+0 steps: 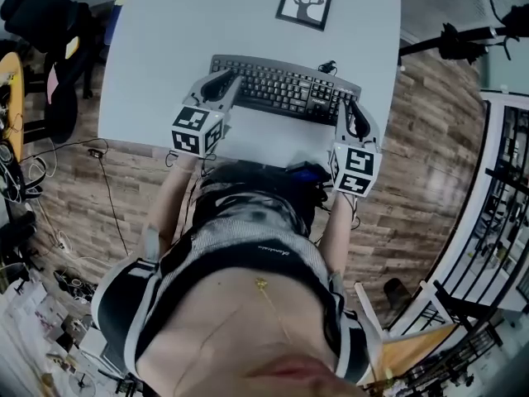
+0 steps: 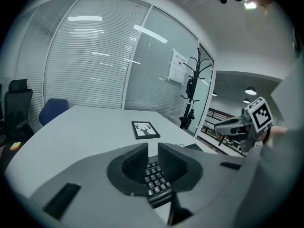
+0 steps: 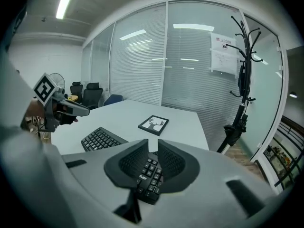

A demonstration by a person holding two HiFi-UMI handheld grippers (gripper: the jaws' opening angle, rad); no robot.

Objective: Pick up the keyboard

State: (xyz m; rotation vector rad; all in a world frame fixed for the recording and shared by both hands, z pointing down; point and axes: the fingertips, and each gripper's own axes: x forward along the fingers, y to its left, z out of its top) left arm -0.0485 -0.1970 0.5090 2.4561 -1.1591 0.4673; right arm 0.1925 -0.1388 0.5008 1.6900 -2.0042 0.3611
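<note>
A black keyboard [image 1: 285, 88] lies flat on the white table [image 1: 165, 56]. My left gripper [image 1: 225, 83] is at its left end and my right gripper [image 1: 348, 110] at its right end, both pointing away from the person and downward. In the left gripper view the jaws [image 2: 153, 146] stand almost together with only a thin slit, and the keyboard's keys [image 2: 156, 179] show below through it. The right gripper [image 3: 153, 142] looks the same, with keys [image 3: 148, 175] under its slit and the rest of the keyboard [image 3: 100, 139] stretching left. Nothing is clamped between either pair of pads.
A framed deer picture [image 1: 305, 1] lies on the table beyond the keyboard. A thin cable [image 1: 328, 66] leaves the keyboard's far right corner. Office chairs [image 2: 52, 109] and glass walls with blinds stand past the table; a coat rack [image 3: 240, 80] is at the right.
</note>
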